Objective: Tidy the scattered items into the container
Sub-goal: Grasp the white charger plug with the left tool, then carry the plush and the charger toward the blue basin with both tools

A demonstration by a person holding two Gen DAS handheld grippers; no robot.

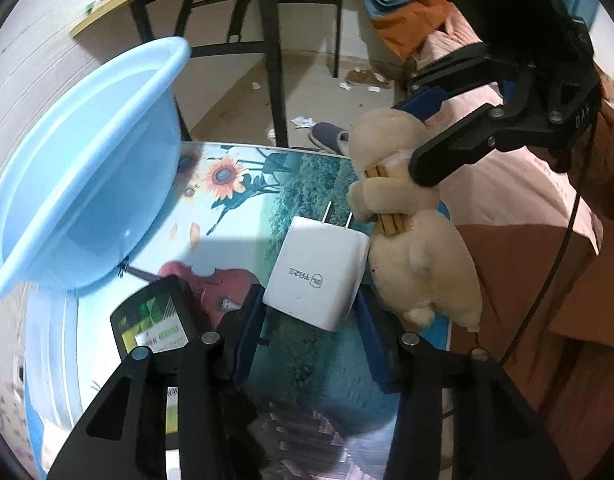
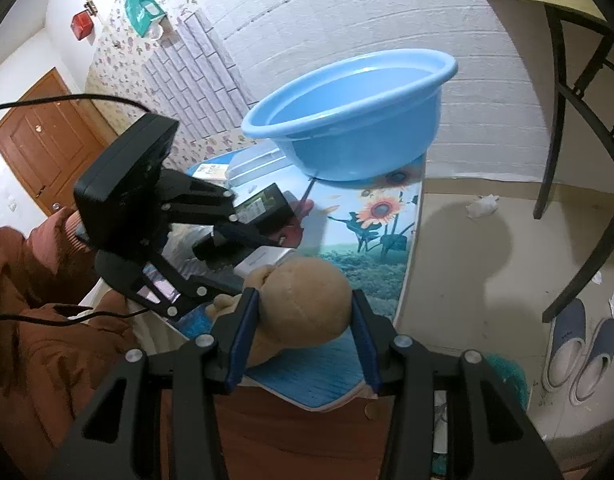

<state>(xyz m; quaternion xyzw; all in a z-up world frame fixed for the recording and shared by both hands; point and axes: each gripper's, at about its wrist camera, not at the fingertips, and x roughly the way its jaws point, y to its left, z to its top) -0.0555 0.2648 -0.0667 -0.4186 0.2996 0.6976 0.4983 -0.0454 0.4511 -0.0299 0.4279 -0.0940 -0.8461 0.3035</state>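
A white plug-in charger (image 1: 319, 276) lies on the picture-printed table cover (image 1: 307, 184). My left gripper (image 1: 310, 312) is shut on its lower end, with a blue pad against each side. Right beside the charger is a cream plush toy (image 1: 411, 248). My right gripper (image 2: 303, 338) is shut on the toy's round head (image 2: 307, 300), and it reaches in from the upper right in the left wrist view (image 1: 421, 140). The light blue basin (image 2: 347, 120) stands at the far end of the table by the wall, and it looks empty. A black box with a green label (image 1: 155, 320) lies left of the charger.
The table's edge (image 2: 411, 264) drops to a floor with slippers (image 2: 579, 352) and paper scraps. A desk and chair with black legs (image 1: 271, 60) stand beyond the table. A person's brown sleeve (image 2: 27, 280) is at the left. A clear plastic lid (image 2: 255, 164) lies near the basin.
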